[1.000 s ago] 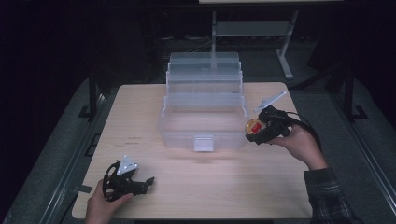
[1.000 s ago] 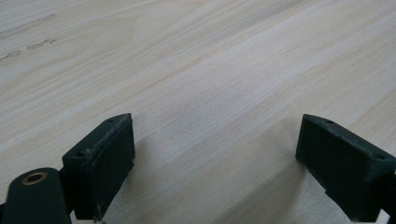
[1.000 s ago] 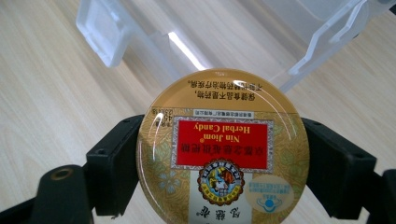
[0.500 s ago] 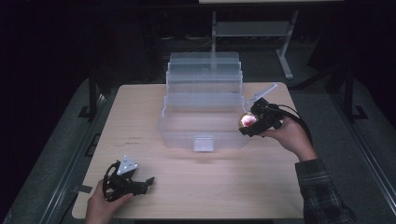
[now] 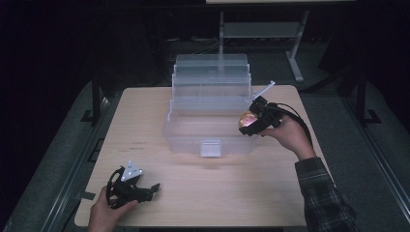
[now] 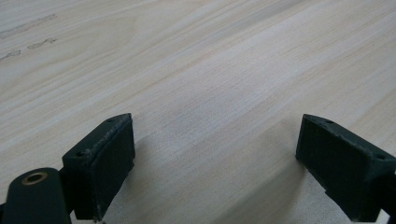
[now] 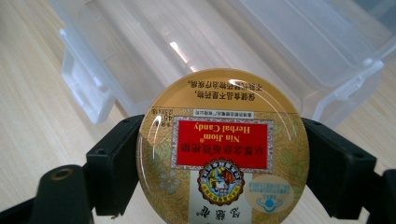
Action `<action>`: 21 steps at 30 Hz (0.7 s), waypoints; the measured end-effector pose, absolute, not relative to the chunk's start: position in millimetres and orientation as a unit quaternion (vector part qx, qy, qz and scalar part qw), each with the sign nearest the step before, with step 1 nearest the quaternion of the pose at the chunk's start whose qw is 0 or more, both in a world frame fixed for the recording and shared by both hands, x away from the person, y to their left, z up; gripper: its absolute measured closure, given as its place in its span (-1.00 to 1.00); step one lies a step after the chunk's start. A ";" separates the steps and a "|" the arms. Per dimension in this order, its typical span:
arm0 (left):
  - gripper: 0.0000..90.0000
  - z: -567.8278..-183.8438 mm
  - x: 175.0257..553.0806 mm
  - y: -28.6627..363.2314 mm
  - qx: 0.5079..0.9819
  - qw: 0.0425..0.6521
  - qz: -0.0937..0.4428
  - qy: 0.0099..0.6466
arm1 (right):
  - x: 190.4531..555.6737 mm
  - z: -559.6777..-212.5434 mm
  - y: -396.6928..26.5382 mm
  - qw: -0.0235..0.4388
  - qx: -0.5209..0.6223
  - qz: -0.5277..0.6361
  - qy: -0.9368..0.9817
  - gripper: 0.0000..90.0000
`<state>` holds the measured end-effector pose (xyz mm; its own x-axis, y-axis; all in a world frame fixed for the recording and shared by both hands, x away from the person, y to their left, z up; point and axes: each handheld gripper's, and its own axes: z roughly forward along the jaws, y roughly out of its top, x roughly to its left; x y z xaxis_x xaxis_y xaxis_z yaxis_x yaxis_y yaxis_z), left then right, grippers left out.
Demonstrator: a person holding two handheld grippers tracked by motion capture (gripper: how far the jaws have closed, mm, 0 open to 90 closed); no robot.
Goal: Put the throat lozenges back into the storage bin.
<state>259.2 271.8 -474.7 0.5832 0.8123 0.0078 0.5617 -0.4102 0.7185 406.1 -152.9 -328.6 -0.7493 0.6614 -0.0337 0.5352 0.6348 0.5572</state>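
A round gold candy tin (image 7: 223,149) with a red label sits between the black jaws of my right gripper (image 7: 223,163), which is shut on it. In the high view the tin (image 5: 247,119) hangs at the right front corner of a clear plastic tiered box (image 5: 212,111), just over its rim. My left gripper (image 5: 145,191) rests on the table (image 5: 203,193) near the front left, held by a hand. Its jaws stand wide apart over bare wood, with nothing between its fingers (image 6: 100,163).
The clear box stands open at the table's middle back, its trays stepped up toward the far side and a latch (image 5: 211,148) on its front wall. A metal stand (image 5: 295,48) rises behind the table. Dark floor surrounds the table's edges.
My right gripper has carried the tin leftward, from beside the box's right wall to its right front corner. The left gripper has stayed where it was.
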 end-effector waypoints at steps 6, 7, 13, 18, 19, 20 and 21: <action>-0.76 -474.7 259.0 271.7 0.820 0.345 0.181 0.420 | 414.1 -331.9 -144.4 0.116 0.336 0.262 0.897 -0.56; -0.76 -474.7 259.0 271.7 0.819 0.345 0.181 0.420 | 416.8 -333.5 -142.6 0.115 0.338 0.262 0.897 -0.56; -0.76 -474.7 258.8 271.7 0.819 0.345 0.182 0.420 | 425.1 -341.0 -139.4 0.113 0.345 0.257 0.896 -0.56; -0.76 -474.7 258.8 271.7 0.819 0.345 0.182 0.420 | 430.9 -347.6 -138.2 0.110 0.351 0.249 0.896 -0.56; -0.76 -474.7 258.9 271.7 0.820 0.345 0.182 0.420 | 431.5 -348.4 -138.0 0.108 0.353 0.248 0.896 -0.56; -0.76 -474.7 258.9 271.7 0.820 0.345 0.182 0.420 | 432.1 -349.0 -137.9 0.108 0.353 0.247 0.896 -0.56; -0.76 -474.7 258.9 271.7 0.820 0.345 0.182 0.420 | 432.5 -349.4 -137.8 0.107 0.353 0.247 0.896 -0.56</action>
